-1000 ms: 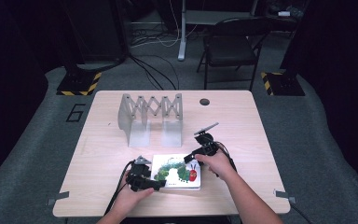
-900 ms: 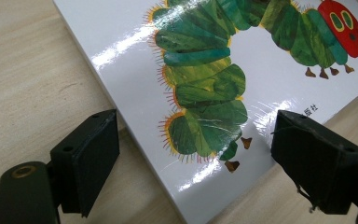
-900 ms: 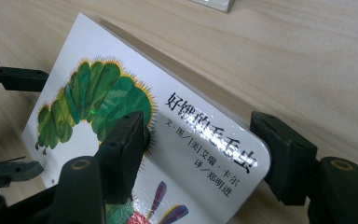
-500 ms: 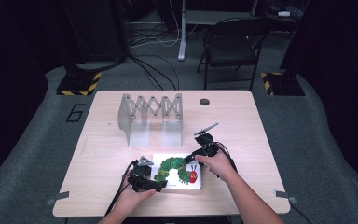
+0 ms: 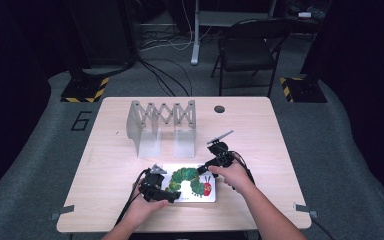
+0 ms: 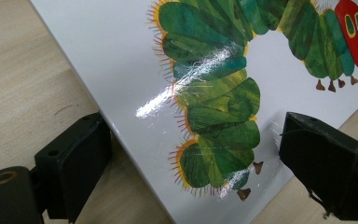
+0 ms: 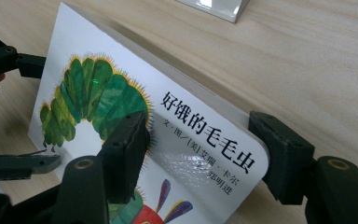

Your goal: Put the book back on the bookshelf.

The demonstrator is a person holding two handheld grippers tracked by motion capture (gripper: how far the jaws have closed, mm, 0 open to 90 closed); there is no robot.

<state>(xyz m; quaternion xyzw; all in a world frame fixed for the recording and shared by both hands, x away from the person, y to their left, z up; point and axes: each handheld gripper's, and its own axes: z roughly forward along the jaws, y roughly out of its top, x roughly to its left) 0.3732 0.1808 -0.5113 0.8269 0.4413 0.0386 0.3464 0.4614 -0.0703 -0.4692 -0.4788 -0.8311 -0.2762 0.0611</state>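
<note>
A white picture book (image 5: 190,182) with a green caterpillar on its cover lies near the table's front edge. My left gripper (image 5: 174,196) is open at the book's left front corner. In the left gripper view its jaws (image 6: 191,158) straddle that corner: one jaw is against the side edge, the other by the lower edge. My right gripper (image 5: 203,170) is open at the book's far right corner. In the right gripper view (image 7: 200,144) one jaw rests over the cover (image 7: 121,93) and the other sits against the rounded corner. The left gripper's jaws (image 7: 9,60) appear beyond the book.
A grey accordion-style rack (image 5: 162,125) stands on the table behind the book; its white foot (image 7: 214,7) is close to the book's far edge. A round cable hole (image 5: 219,109) sits near the back edge. A folding chair (image 5: 247,50) stands beyond the table.
</note>
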